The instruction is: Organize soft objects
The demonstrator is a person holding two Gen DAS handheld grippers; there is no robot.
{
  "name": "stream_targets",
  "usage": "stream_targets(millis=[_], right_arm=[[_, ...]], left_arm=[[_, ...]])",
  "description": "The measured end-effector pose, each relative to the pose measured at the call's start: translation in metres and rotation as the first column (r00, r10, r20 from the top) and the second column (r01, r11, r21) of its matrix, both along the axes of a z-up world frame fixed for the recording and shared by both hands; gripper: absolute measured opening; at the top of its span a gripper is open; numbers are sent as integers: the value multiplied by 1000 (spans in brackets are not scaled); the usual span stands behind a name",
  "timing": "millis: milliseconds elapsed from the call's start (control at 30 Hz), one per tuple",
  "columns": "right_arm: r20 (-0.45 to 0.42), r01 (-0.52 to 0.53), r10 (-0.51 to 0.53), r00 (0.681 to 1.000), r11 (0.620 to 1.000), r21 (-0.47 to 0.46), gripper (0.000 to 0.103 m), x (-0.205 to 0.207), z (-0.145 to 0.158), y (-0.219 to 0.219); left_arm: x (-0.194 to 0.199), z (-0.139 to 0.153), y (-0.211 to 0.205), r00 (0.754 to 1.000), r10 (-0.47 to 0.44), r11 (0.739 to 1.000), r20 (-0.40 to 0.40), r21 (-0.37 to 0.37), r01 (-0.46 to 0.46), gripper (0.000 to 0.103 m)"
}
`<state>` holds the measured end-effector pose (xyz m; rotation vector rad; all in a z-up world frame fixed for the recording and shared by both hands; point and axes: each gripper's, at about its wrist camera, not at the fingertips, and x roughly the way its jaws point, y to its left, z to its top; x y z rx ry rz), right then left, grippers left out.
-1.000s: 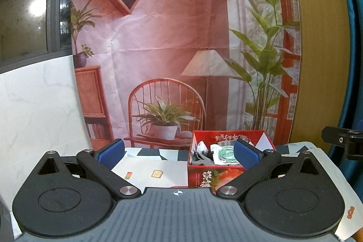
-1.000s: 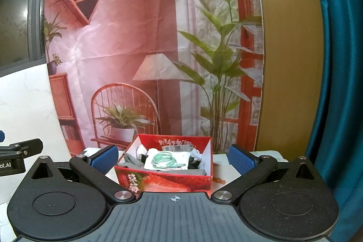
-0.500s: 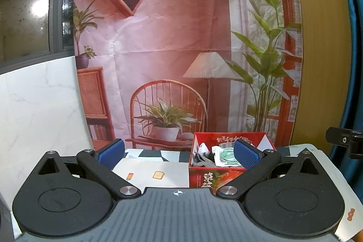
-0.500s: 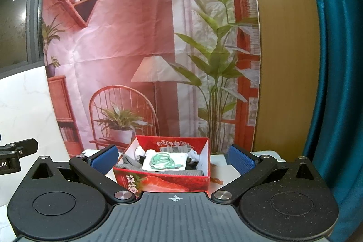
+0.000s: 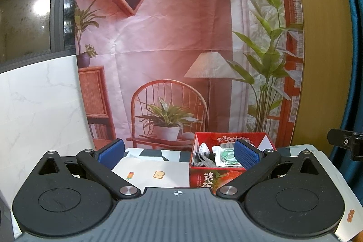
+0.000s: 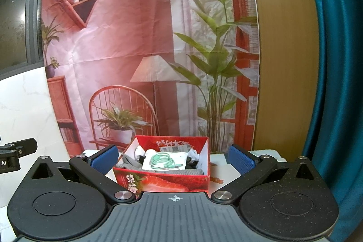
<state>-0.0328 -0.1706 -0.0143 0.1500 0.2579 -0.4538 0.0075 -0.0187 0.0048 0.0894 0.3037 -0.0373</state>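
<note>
- Hanging behind everything in both views: a printed backdrop (image 5: 172, 42) of shelves, a lamp, a wicker chair and leafy plants, creased down its folds.
- Showing much more in the right wrist view: a teal curtain (image 6: 335, 74) filling the right side beside a wooden panel (image 6: 283, 49); in the left wrist view only a thin strip of it.
- Showing more in the left wrist view: a dark window (image 5: 29, 3) over a white marbled wall (image 5: 40, 110), taking up the whole left side.
- Lying under the box: a tabletop covering (image 5: 156, 168) with small printed pictures of an ice lolly and a slice of toast, seen clearly only from the left wrist; from the right wrist just a pale patch beside the box.
- Sitting on the table, against the backdrop: a red strawberry-printed box (image 6: 163, 182), open at the top.
- Appearing right of centre, partly behind the right finger, in the left wrist view; appearing centred between both fingers in the right wrist view.
- Holding the left gripper (image 5: 179, 152) spread wide, blue pads far apart, nothing between them.
- Holding the right gripper (image 6: 173, 159) equally wide, gripping nothing, the box standing beyond the fingertips.
- Poking in at each view's edge: the other gripper's black body, too little of it for any detail.
- Resting inside the box: a white folded cloth (image 6: 166, 159) topped by a coil of green cord (image 6: 163, 160), laid flat and plain from the right wrist, half hidden from the left.
- Lying beside it on the left: a grey knitted piece (image 6: 131, 161) draped over the rim; dark items behind, too bunched for telling apart.
</note>
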Motion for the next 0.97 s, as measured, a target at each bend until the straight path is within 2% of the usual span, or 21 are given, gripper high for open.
stream_targets(millis=[967], right_arm=[[3, 1, -1, 1000, 1000, 1, 103, -2, 0, -2]], left_arm=[[-3, 3, -2, 1000, 3, 1000, 4, -13, -3, 103]])
